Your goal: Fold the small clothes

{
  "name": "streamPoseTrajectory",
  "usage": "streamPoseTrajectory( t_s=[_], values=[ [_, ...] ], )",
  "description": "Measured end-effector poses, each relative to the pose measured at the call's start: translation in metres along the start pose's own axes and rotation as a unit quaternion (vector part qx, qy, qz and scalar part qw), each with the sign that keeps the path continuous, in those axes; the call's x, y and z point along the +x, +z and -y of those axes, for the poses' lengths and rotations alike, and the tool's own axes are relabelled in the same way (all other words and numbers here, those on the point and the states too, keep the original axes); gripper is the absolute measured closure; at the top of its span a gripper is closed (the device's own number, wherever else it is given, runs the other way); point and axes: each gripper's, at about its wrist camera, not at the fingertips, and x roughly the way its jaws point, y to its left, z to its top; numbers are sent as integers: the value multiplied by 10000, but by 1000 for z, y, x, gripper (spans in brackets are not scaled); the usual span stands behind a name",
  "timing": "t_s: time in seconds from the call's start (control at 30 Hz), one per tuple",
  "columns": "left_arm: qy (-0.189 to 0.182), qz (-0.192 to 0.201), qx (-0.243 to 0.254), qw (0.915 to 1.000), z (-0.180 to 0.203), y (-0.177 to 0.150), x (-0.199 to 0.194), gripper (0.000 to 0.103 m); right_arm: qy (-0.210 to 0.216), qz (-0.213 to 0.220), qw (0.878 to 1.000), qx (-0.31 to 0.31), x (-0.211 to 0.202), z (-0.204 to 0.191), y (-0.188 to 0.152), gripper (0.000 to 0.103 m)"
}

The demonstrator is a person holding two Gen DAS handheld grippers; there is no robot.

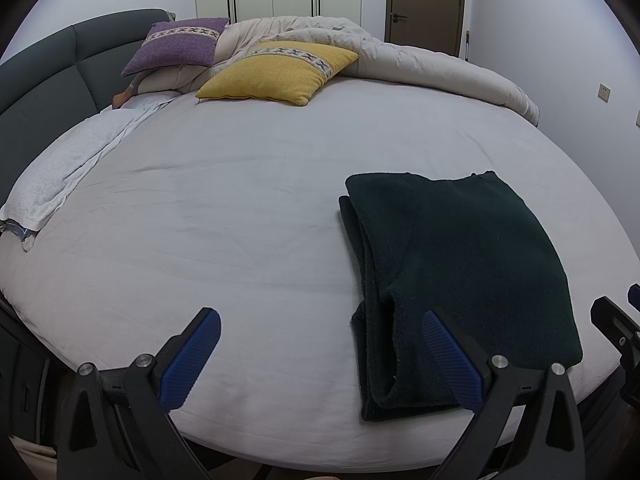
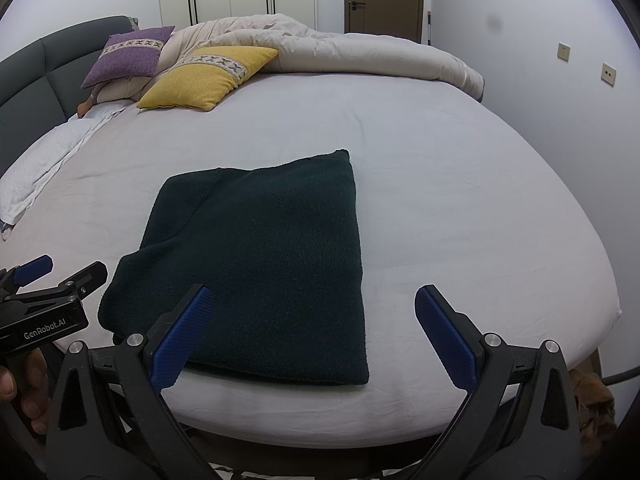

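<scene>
Both tools are spread wide and hold nothing. Left tool (image 1: 322, 346) hovers over the near edge of the bed (image 1: 248, 208), with the dark green knit garment (image 1: 460, 272) ahead and to its right, one blue pad (image 1: 452, 364) overlapping the garment's near left corner in view. Right tool (image 2: 312, 334) hangs straight in front of the same garment (image 2: 256, 272), its left pad over the near hem and its right pad over bare sheet.

That garment lies flat near the front of the bed, already doubled into a rough rectangle; layered edges show along its left side in the left wrist view. It looks like a thick, soft knit: limp, fairly light, with enough grip in the weave that the ribbed pads should not slip. Being floppy, it will likely sag and drag if lifted from one point, so a pinch at two corners of one edge, catching all the layers, seems the safer hold.

Behind it, well apart, sit a yellow cushion (image 2: 208, 76), a purple cushion (image 2: 128, 56) and a bunched duvet (image 2: 360, 52).
</scene>
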Motion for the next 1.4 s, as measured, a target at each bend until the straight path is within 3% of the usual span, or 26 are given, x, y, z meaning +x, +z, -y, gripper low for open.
streamPoseTrajectory(
  t_s=[1.4],
  values=[
    [-43, -56, 71, 9999, -6, -3, 4, 0, 19, -25, 10000, 57, 2, -18, -6, 1]
  ],
)
